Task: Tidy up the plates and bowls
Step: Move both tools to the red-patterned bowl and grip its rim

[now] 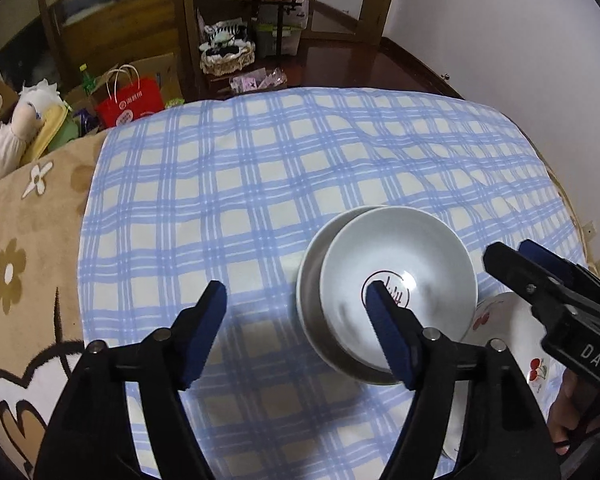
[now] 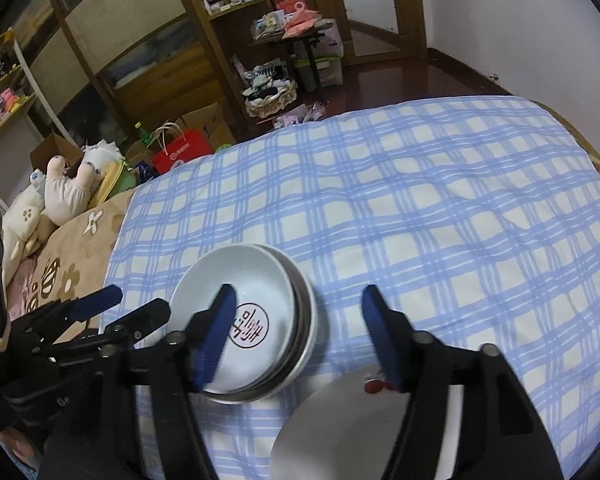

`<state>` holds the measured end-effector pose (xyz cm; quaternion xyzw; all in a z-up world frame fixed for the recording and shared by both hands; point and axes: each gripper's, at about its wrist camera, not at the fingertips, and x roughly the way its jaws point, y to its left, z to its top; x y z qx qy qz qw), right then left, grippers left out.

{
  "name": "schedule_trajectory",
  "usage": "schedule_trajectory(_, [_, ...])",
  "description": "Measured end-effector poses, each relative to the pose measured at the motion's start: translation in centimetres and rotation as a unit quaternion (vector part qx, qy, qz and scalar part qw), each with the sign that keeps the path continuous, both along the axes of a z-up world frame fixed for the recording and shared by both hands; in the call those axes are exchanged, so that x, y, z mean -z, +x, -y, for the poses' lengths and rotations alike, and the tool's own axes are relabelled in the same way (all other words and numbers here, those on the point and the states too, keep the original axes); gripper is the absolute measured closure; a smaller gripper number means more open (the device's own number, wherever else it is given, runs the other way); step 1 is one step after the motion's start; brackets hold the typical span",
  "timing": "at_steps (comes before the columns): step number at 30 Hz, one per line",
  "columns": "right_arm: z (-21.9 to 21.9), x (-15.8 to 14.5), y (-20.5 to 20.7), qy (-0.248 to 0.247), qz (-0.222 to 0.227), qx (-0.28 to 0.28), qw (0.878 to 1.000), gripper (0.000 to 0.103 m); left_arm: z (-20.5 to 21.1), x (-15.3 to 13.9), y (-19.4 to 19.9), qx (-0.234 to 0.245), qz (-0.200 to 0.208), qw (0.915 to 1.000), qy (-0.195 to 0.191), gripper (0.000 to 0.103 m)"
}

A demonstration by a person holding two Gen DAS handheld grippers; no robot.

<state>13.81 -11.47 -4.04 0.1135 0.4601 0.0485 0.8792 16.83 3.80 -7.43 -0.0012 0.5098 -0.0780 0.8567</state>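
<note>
Left wrist view: stack of white bowls (image 1: 396,288) sits on the blue checked cloth (image 1: 260,184) over the bed, cherry-print plate (image 1: 508,320) just beside it, partly hidden. Bowls look like glazed ceramic: stiff, slick, chippable, probably fairly heavy stacked; best pinched at the rim. Left gripper (image 1: 296,308) has jaws spread wide, nothing between the pads, one finger over the top bowl. Right gripper (image 2: 296,316) likewise released, empty, one finger above the bowl, other near the plate. Both pitched steeply down over the stack.
</note>
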Motion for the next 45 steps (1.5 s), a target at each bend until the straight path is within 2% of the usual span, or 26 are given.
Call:
schedule_trajectory(1, [0.3,0.0,-0.1,-0.004,0.001,0.005,1.0,0.021,-0.1,0.0,0.1,-0.003,0.002,1.0,0.006,0.024])
schedule_trajectory(3, [0.8,-0.1,-0.1,-0.008,0.006,0.021,1.0,0.005,-0.3,-0.3,-0.1,-0.012,0.02,0.9994,0.024,0.022])
schedule_trajectory(5, [1.3,-0.2,-0.1,-0.002,0.014,0.032,0.999,0.0,-0.5,-0.5,-0.2,-0.019,0.032,0.9987,0.036,0.015])
schedule_trajectory(9, [1.8,-0.1,0.0,-0.007,0.014,0.042,0.999,0.0,-1.0,-0.5,-0.1,-0.022,0.027,0.999,0.03,0.014])
schedule_trajectory(16, [2.0,1.3,0.4,-0.015,-0.009,0.041,0.999,0.0,-1.5,0.5,0.7,-0.019,-0.012,0.9996,0.02,0.014])
schedule_trajectory(21, [2.1,2.0,0.6,-0.019,-0.019,0.041,0.999,0.0,-1.6,1.0,1.0,-0.019,-0.024,0.9994,0.018,0.014])
schedule_trajectory(28, [2.7,2.8,0.8,0.001,-0.034,0.051,0.998,0.0,-1.8,1.7,1.3,-0.026,-0.043,0.9986,0.016,0.014])
schedule_trajectory(33, [2.5,3.4,0.9,-0.006,-0.045,0.052,0.998,0.0,-2.1,2.3,1.5,-0.032,-0.061,0.9976,0.002,0.014])
schedule_trajectory(40, [2.4,3.5,1.0,-0.023,-0.051,0.049,0.997,0.0,-2.7,2.5,1.8,-0.045,-0.068,0.9967,-0.004,0.014])
schedule_trajectory(45, [2.8,3.4,1.0,-0.006,-0.058,0.056,0.997,0.0,-2.9,2.6,1.9,-0.049,-0.074,0.996,-0.013,0.014])
